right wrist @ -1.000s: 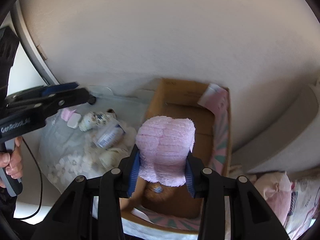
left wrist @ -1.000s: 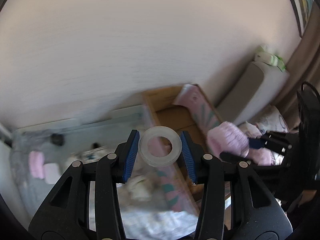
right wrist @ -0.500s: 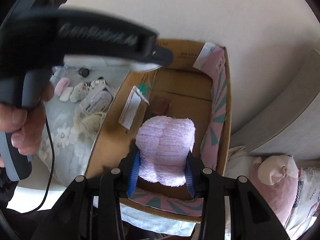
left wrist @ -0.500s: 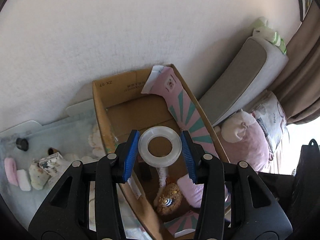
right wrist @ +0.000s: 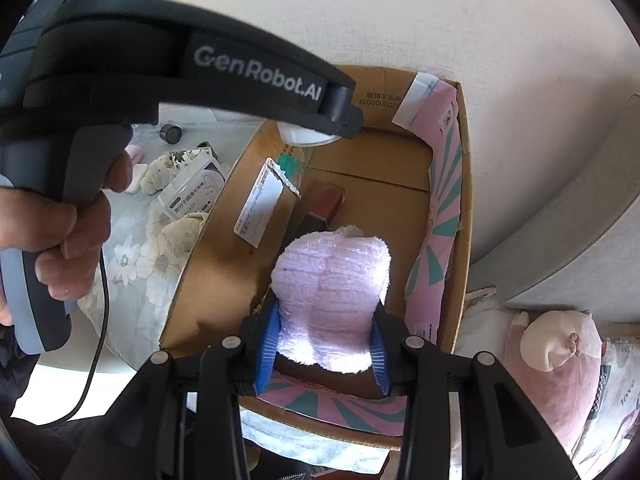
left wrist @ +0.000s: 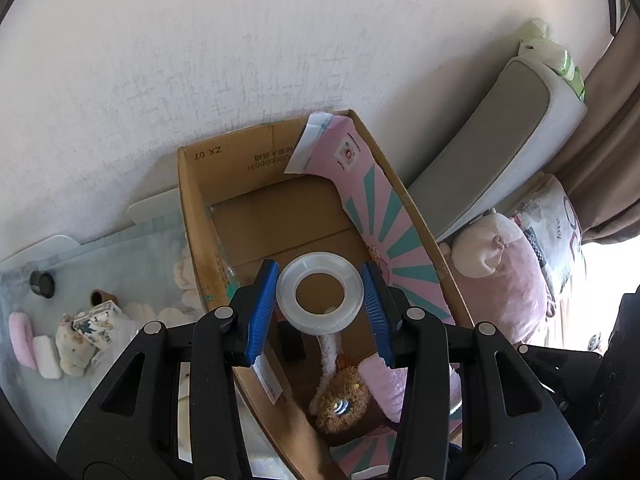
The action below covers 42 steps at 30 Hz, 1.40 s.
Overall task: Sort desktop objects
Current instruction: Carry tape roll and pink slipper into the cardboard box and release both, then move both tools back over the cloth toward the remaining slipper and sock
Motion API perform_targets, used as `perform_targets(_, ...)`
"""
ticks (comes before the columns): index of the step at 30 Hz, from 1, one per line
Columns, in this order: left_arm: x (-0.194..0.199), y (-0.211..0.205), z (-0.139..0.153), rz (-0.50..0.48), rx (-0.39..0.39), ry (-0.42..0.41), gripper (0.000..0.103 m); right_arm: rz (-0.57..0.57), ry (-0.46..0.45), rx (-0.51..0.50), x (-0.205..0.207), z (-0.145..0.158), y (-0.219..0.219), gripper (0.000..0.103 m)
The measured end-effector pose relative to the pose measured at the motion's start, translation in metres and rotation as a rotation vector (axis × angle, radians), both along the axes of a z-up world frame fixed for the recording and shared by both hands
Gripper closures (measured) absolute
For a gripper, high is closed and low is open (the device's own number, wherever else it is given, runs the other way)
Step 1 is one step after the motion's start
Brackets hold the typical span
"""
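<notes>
Holding: left gripper [left wrist: 320,300] pinches a translucent tape roll [left wrist: 320,293] between its blue pads [left wrist: 262,311]; roll hangs over the open cardboard box [left wrist: 200,216].
Right gripper: right gripper [right wrist: 325,344] is clamped on a pink fluffy cloth [right wrist: 332,296], held above the box interior near its near end.
Box contents: brown plush toy [left wrist: 340,402] with a white cord and a shiny eye, a pink plush piece [left wrist: 382,380] beside it, a dark red block [right wrist: 329,202] on the floor of the box.
Box lining: pink and teal striped paper [left wrist: 376,216] along the right wall and the near edge.
Writing, box: "ZX 07" printed upside down on the far inner wall, plus a digit string, partly covered by the pink paper; only "200000037" legible from the right wrist view.
Writing, gripper: "GenRobot.AI" in white on the left gripper body [right wrist: 256,76].
Writing, label: white shipping label [right wrist: 262,208] on the box's left wall, text too small to read.
Writing, packet: white packet [right wrist: 194,192] on the floral cloth [right wrist: 132,264] has Chinese print, not legible.
Writing, pillow: "love" on the patterned pillow [left wrist: 560,224].
Left of box: small dark cap [left wrist: 42,283], pink and white soft pieces [left wrist: 34,348], crumpled patterned items, blurred by fisheye.
Hidden: tape roll mostly covered by the gripper body in the right wrist view; only its lower white edge shows.
Cut off: left hand [right wrist: 68,240] on the handle, arm out of frame; pink cushion [right wrist: 560,364] clipped at the rim.
</notes>
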<state>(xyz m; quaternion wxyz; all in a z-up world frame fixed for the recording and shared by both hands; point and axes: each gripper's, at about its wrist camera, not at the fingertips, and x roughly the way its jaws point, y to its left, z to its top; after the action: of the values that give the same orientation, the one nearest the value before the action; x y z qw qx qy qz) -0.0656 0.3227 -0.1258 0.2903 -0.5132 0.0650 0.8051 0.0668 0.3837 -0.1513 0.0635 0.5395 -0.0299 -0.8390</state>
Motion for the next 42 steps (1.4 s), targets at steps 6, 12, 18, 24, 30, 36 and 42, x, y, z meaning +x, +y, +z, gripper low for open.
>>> perform_targets(6, -0.006, -0.006, 0.003, 0.041, -0.002, -0.018, 0.047, 0.010, 0.015, -0.019, -0.002, 0.003, -0.003, 0.063)
perform_targets(12, -0.010, -0.014, 0.004, 0.071, 0.016, -0.012, 0.000, -0.003, 0.034, -0.060, -0.001, 0.006, -0.006, 0.018)
perform_targets(18, -0.007, -0.020, 0.002, 0.068, 0.021, -0.009, 0.000, -0.030, 0.056, -0.027, -0.001, 0.013, -0.011, 0.018)
perform_targets(24, -0.004, -0.028, 0.004, 0.062, 0.015, 0.010, 0.000, -0.039, 0.083, 0.033, -0.001, 0.020, -0.016, 0.018)
perform_targets(30, 0.003, -0.059, 0.026, 0.119, 0.042, 0.092, 0.000, -0.093, 0.083, 0.044, 0.004, 0.032, -0.013, 0.018)
perform_targets(36, 0.001, -0.099, 0.045, 0.155, 0.009, 0.140, 0.000, -0.169, 0.124, 0.028, 0.005, 0.057, -0.010, 0.018)
perform_targets(42, 0.004, -0.148, 0.065, 0.186, 0.026, 0.166, 0.000, -0.174, 0.166, 0.063, -0.003, 0.080, -0.026, 0.018)
